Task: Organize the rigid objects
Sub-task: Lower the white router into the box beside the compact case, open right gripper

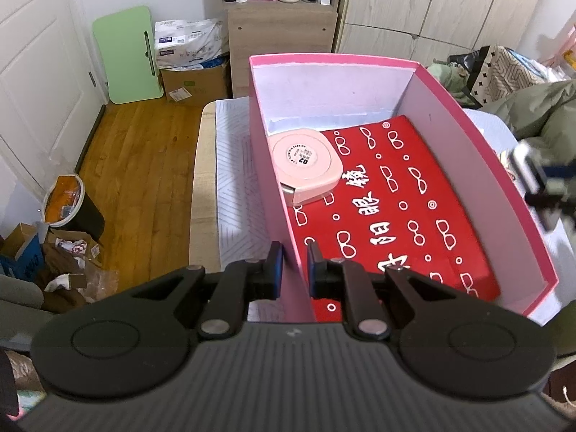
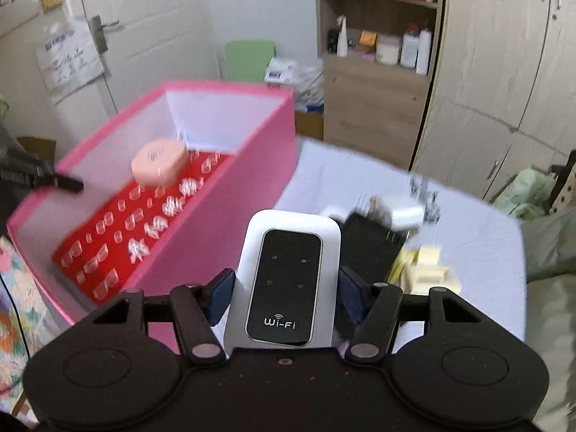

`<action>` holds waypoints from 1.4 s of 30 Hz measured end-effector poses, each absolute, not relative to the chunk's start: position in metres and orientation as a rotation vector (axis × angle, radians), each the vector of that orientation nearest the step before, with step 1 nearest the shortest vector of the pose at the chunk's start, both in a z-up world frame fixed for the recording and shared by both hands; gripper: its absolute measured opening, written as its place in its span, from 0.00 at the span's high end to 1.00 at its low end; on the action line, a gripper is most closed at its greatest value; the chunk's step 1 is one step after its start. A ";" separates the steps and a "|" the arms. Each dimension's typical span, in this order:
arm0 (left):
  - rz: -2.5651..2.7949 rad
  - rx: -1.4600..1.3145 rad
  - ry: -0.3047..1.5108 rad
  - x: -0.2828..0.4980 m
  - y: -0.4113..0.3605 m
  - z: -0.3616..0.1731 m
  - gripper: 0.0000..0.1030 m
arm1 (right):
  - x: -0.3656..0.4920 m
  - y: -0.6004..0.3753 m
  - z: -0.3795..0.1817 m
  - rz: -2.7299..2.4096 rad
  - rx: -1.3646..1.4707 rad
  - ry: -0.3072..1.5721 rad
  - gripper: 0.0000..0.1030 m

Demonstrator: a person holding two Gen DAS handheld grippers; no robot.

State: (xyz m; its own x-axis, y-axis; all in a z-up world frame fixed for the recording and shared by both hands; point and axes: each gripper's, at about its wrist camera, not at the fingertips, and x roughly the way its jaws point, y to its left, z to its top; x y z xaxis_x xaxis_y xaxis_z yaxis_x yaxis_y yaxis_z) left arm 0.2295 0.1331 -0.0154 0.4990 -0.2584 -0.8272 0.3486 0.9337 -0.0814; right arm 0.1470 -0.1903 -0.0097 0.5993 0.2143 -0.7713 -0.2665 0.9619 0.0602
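A pink box (image 1: 486, 165) with a white inside stands on the table. A red case with white glasses print (image 1: 396, 208) lies flat in it, and a pink tape measure (image 1: 306, 165) rests on that case in the far left corner. My left gripper (image 1: 294, 270) is shut on the box's near left wall. In the right wrist view my right gripper (image 2: 286, 293) is shut on a white and black Wi-Fi router (image 2: 288, 280), held above the table just right of the pink box (image 2: 230, 208). The right gripper (image 1: 540, 183) shows blurred beyond the box's right wall.
A black flat device (image 2: 370, 244), a white item (image 2: 403, 216) and cream plastic pieces (image 2: 428, 270) lie on the cloth-covered table (image 2: 475, 230) to the right of the box. A wooden shelf unit (image 1: 280, 36) and wardrobe stand behind. Floor with a bin (image 1: 68, 205) lies to the left.
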 end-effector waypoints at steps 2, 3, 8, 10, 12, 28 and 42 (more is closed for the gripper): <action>-0.370 0.111 0.985 0.229 0.132 -0.015 0.88 | 0.151 -0.185 0.009 0.290 -0.050 0.868 0.35; -0.369 0.112 0.986 0.229 0.132 -0.015 0.88 | 0.152 -0.181 0.017 0.304 -0.048 0.864 0.35; -0.366 0.132 0.988 0.228 0.130 -0.014 0.88 | 0.168 -0.149 0.053 0.415 -0.021 0.872 0.35; -0.365 0.131 0.990 0.228 0.130 -0.014 0.88 | 0.176 -0.132 0.058 0.454 -0.032 0.887 0.35; -0.367 0.129 0.990 0.228 0.131 -0.014 0.88 | 0.186 -0.111 0.058 0.479 -0.058 0.901 0.35; -0.393 0.113 0.987 0.229 0.138 -0.014 0.88 | 0.276 -0.035 -0.002 0.473 -0.195 1.095 0.35; -0.405 0.117 0.981 0.229 0.138 -0.013 0.87 | 0.318 -0.018 -0.028 0.298 -0.328 1.121 0.35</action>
State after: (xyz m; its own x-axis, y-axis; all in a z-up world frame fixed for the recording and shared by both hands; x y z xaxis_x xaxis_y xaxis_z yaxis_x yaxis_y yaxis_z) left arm 0.2286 0.1379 -0.0134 0.4884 -0.2802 -0.8264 0.3842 0.9194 -0.0846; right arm 0.3182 -0.0180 -0.0280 0.4051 0.0684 -0.9117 -0.3933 0.9133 -0.1062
